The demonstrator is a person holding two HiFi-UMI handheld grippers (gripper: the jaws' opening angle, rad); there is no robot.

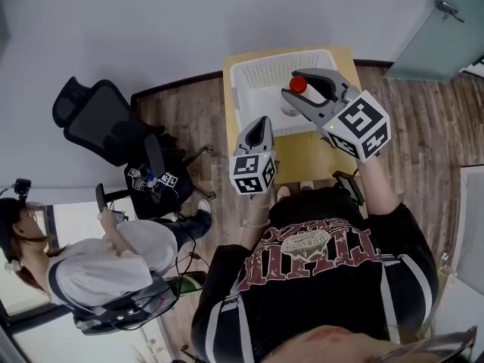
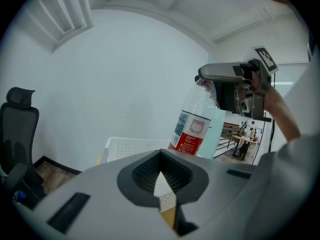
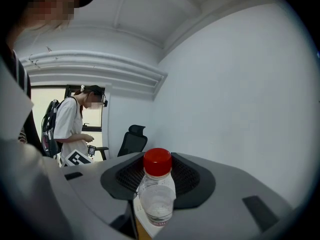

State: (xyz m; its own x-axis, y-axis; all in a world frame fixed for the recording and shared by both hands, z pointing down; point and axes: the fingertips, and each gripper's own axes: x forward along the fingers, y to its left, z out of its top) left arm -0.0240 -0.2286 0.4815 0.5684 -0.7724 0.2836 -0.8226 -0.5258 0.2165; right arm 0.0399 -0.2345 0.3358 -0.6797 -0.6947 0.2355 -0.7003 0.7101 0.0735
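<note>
A clear plastic bottle with a red cap and a red label hangs over a white perforated basket. My right gripper is shut on its neck just below the cap. In the right gripper view the bottle sits between the jaws with the cap towards the camera. The left gripper view shows the bottle hanging upright from the right gripper. My left gripper is shut and holds nothing; it hovers by the basket's near left corner. The basket lies beyond the left gripper.
The basket stands on a small wooden table against a white wall. A black device lies at the table's near edge. A black office chair and a second person are to the left on the wood floor. A glass door is at the right.
</note>
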